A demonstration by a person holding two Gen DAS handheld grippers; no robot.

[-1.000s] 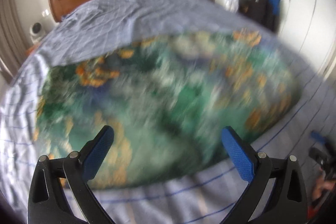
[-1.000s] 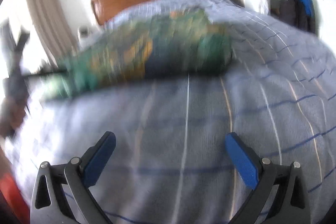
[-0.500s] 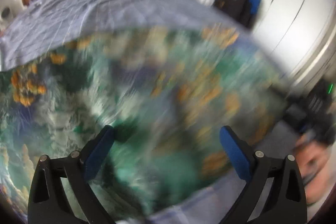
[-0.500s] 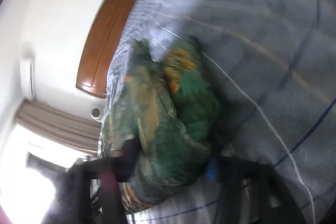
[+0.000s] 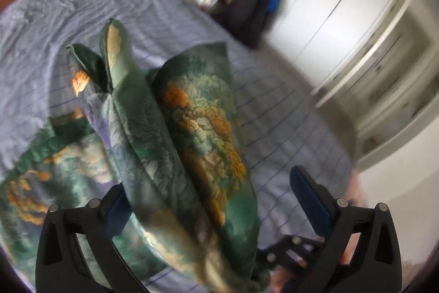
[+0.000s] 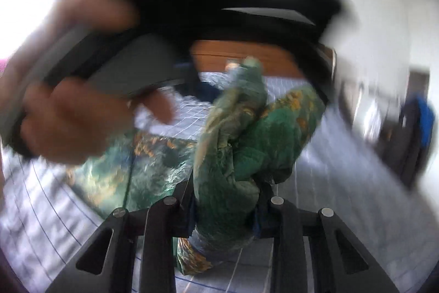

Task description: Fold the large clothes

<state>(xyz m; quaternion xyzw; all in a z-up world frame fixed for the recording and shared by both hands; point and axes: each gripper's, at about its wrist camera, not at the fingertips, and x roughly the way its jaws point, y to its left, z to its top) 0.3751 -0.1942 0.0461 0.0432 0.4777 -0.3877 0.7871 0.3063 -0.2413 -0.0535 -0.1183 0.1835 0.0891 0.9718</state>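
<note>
Bed [image 5: 274, 111] with checked blue cover, green printed garment [image 5: 186, 144] half raised.
Right hand-held gripper [image 6: 226, 210] closing, clamped on bunched cloth for folding; left hand-held gripper [image 5: 211, 199] apart, cloth draped between.

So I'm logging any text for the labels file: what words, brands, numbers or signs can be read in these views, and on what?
None can be read.
Dark bag by the wall: a small pale patch, perhaps a logo, too blurred to read.
Green cloth: printed pattern only, no lettering.
Bedsheet: grid lines only.
Right gripper, closing on the cloth, and left gripper: no markings show.
</note>
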